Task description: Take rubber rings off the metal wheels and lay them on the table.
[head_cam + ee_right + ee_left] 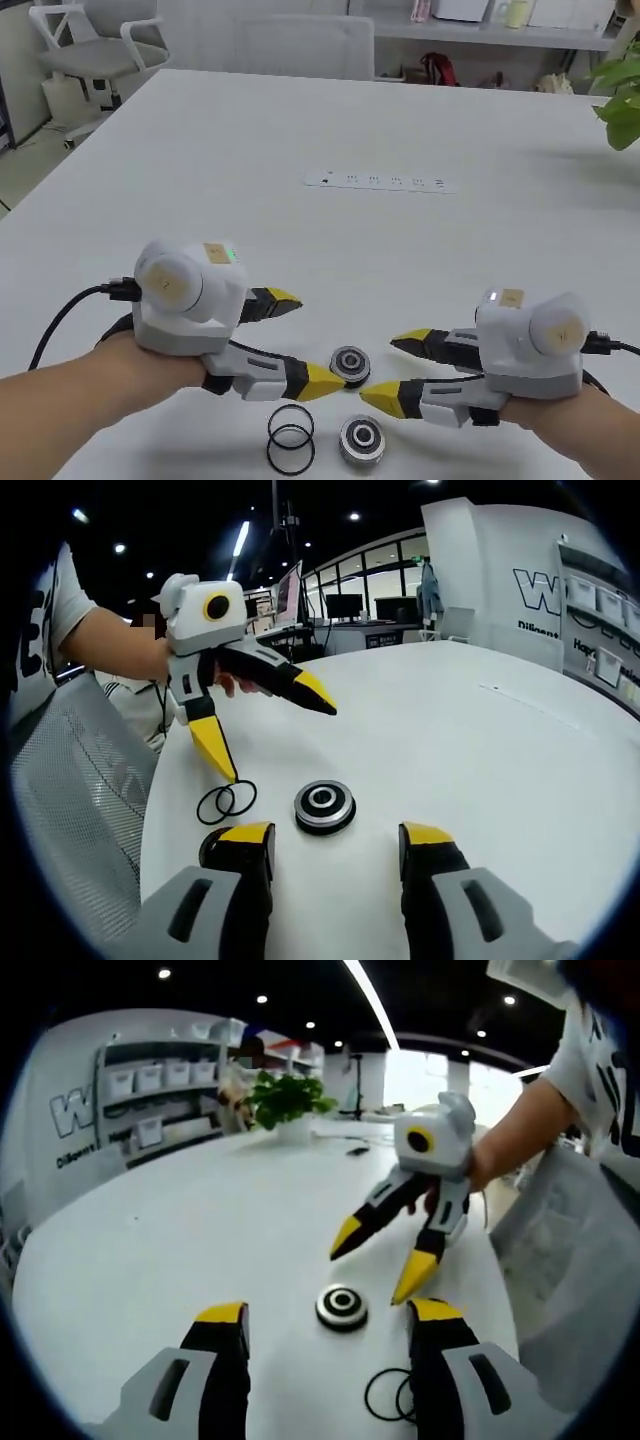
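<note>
Nearest us, two thin black rubber rings [290, 438] lie overlapping on the white table [200, 150] | silver near wheel [361, 439] just beside them | far wheel [349, 363] between the gripper tips | left gripper [315, 340] and right gripper [380, 368] gape wide, holding nothing | wall lettering [533, 588] reads "W"; smaller line beneath unreadable

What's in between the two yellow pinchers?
One metal wheel lies between the left gripper and the right gripper, both open. The head view shows it best.
</note>
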Available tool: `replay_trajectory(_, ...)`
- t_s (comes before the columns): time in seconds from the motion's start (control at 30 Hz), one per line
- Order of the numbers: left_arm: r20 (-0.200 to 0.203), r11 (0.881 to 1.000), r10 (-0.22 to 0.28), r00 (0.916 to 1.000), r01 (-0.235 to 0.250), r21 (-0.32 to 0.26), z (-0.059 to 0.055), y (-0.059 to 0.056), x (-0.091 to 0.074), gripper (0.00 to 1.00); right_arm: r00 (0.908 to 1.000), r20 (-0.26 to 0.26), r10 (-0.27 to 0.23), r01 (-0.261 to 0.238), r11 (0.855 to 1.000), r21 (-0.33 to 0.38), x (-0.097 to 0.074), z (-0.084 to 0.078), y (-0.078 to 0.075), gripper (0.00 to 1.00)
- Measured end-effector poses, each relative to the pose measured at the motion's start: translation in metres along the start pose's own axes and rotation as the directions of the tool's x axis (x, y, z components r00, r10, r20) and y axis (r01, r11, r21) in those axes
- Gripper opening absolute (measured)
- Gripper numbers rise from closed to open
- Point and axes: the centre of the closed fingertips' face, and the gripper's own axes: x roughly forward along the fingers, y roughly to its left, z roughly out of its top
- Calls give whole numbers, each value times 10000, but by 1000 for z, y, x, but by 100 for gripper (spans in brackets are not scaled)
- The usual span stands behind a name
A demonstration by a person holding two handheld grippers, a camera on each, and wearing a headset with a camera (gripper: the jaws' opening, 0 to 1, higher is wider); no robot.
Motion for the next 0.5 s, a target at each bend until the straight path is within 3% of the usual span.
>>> replay_trajectory(0.5,-316,9992,-388,9987,390,59,-5,-8,17,52,10000,1,82,-82,10000,-32,4,-3,1,46)
